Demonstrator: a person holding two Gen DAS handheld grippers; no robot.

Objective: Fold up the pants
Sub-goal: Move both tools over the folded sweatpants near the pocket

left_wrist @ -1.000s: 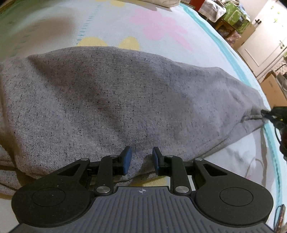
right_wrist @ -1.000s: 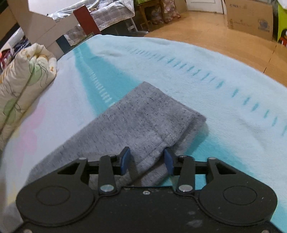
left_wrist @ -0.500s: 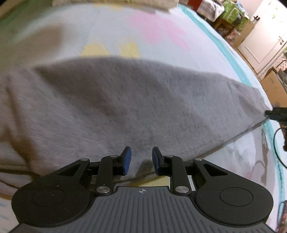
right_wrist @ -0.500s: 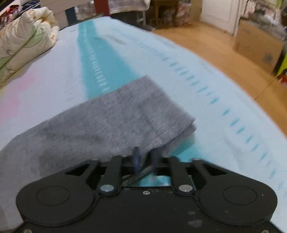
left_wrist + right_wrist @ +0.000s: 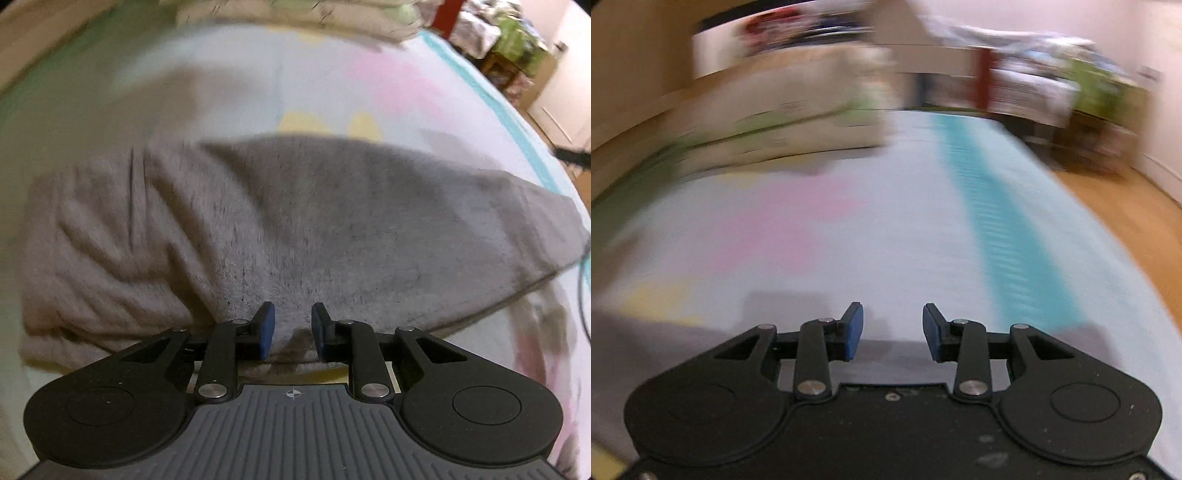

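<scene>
Between left tongs (image 5: 293, 332), grey pants (image 5: 332, 229); no legible writing.

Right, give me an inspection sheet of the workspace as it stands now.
Surface: bed blanket, pale with pink and yellow shapes and a teal stripe.
Job's things: grey pants lying on the blanket, bunched in folds at the left end.
Clutter: rolled quilt at the far end of the bed.
Grippers: left hand-held gripper has a fold of the pants between its blue pads; right hand-held gripper open, holding nothing, grey cloth below it.
Cables: dark cable at the right edge.
Surroundings: wooden floor, cluttered furniture, heavily blurred.
</scene>
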